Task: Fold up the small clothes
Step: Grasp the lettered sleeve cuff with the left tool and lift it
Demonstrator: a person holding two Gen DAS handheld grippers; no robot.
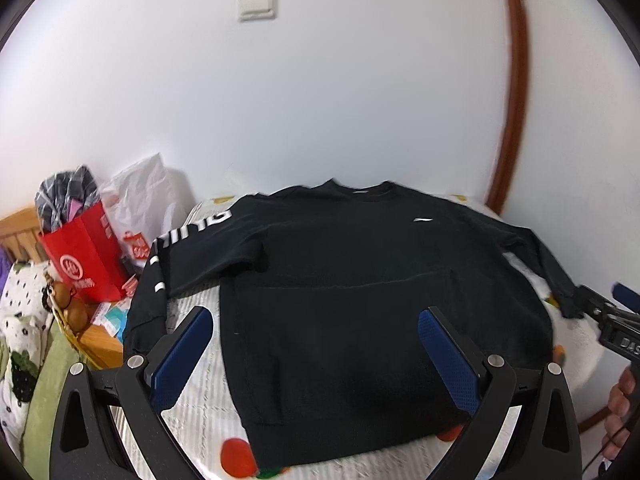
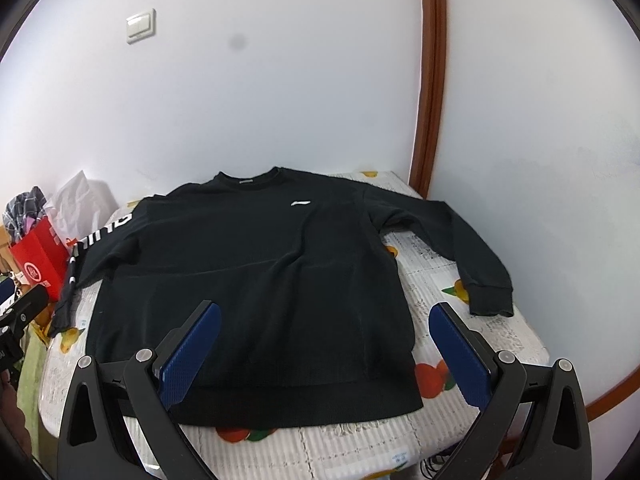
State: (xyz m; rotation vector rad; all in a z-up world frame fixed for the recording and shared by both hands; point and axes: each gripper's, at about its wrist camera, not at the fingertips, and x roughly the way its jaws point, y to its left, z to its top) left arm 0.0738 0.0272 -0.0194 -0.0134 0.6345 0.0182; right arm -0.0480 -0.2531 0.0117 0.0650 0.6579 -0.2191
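Both grippers, left gripper (image 1: 316, 330) and right gripper (image 2: 324, 326), hover wide-jawed over the sweatshirt (image 2: 256, 280).

White letters "NING" run down the sweatshirt (image 1: 340, 288) sleeve (image 1: 192, 236); "DAS" shows on the right gripper (image 1: 600, 308).

- In front of me stands a surface (image 2: 460, 280) covered with a white quilted cloth (image 2: 352, 444) printed with orange fruit and green leaves.
- A black sweatshirt (image 2: 260, 280) lies flat on it, front up, collar at 12 o'clock, hem at 6 o'clock.
- Its plain sleeve (image 2: 460, 248) stretches toward 3 o'clock, cuff resting on the cloth.
- Its white-lettered sleeve (image 2: 100, 240) runs toward 9 o'clock and droops over the edge.
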